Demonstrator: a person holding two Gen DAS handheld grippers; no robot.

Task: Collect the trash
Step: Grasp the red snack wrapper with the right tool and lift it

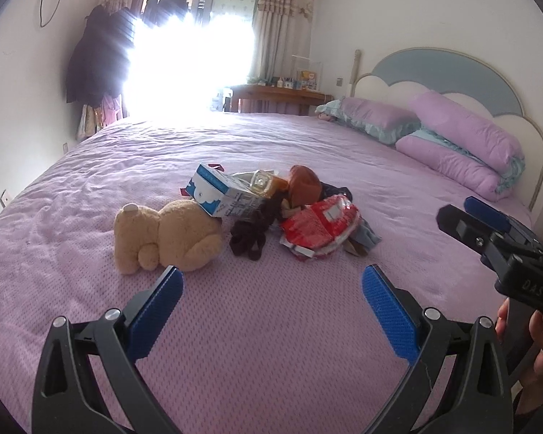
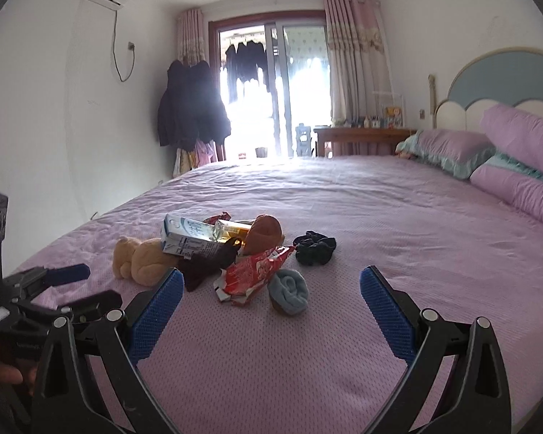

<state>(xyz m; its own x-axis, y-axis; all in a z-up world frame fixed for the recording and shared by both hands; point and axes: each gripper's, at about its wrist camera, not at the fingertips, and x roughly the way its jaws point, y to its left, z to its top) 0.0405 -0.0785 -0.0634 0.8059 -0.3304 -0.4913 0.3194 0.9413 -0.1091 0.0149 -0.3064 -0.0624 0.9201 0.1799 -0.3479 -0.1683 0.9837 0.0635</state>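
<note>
Bottle point(image 2: 228, 230) half-buried under milk carton point(image 2: 184, 238); left gripper point(image 1: 271, 289) & right gripper point(image 2: 271, 289) jaws wide apart, nothing held.

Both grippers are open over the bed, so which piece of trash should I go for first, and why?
Probably ease the right gripper forward onto the red wrapper. It is the nearest trash, lying at the pile's front edge, and both grippers are open and empty. The left gripper faces the teddy bear.
</note>
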